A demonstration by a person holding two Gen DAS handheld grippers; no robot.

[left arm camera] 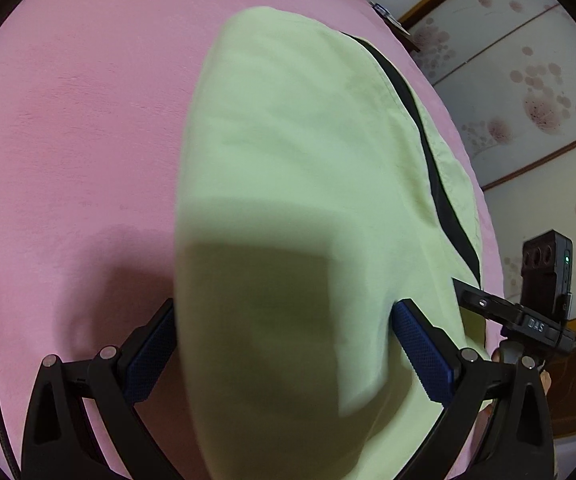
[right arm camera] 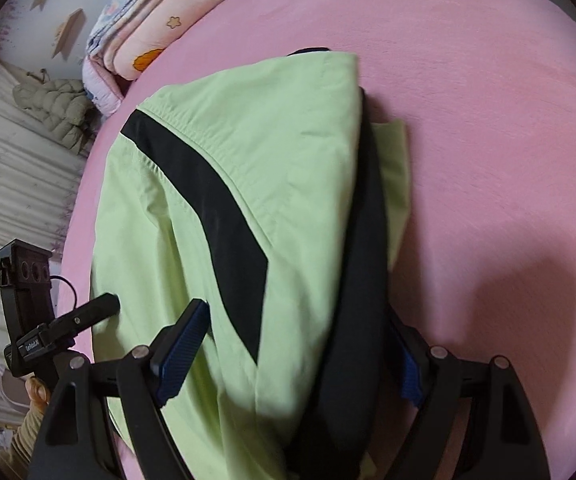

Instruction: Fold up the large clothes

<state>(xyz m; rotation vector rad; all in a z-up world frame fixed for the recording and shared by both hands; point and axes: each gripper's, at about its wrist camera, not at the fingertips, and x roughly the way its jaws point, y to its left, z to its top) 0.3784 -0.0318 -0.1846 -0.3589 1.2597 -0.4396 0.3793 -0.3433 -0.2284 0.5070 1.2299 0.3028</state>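
Lime-green jacket with black stripe, folded on pink bed, lower centre; left gripper and right gripper spread wide around cloth

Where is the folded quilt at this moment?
In the right wrist view, the folded quilt lies at the upper left, on the pink bed sheet, beyond the green jacket.

I see a bed under a pink sheet; a light green garment with black stripes lies folded on it, and patterned bedding is piled at its far corner
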